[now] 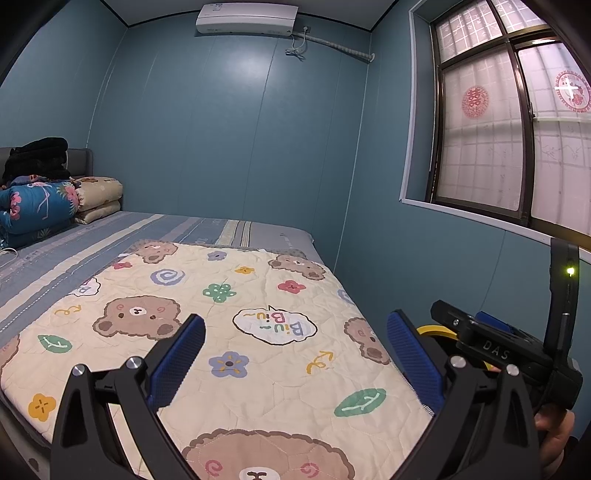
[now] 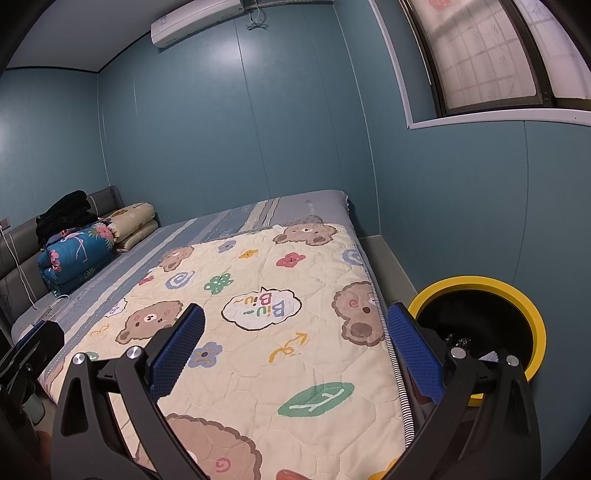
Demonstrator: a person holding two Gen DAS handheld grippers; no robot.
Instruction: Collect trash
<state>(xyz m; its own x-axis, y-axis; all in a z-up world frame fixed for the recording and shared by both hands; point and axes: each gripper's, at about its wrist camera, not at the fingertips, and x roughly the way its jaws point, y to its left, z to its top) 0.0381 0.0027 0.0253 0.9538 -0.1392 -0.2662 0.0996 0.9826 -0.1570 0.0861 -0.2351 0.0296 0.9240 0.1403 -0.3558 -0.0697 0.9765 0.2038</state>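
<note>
Holding both tools over the near end of the bed, you have your left gripper (image 1: 295, 354) spread wide with nothing between its ribbed blue pads (image 1: 181, 360), and your right gripper (image 2: 295, 350) gapes the same way, empty. Under both lies a quilted cream blanket (image 2: 258, 332) printed with brown bears, flowers and leaves, smooth and flat, its edge piped in a striped cord. Just right of the bed, beside the right gripper's right finger, stands a round black trash bin (image 2: 480, 321) with a thick yellow rim; crumpled bits lie inside it. Farther off, a striped grey-blue sheet (image 2: 207, 236) runs to the padded headboard, where folded quilts (image 2: 77, 251) are stacked at far left. A white air conditioner (image 1: 246, 17) hangs on the teal wall.
</note>
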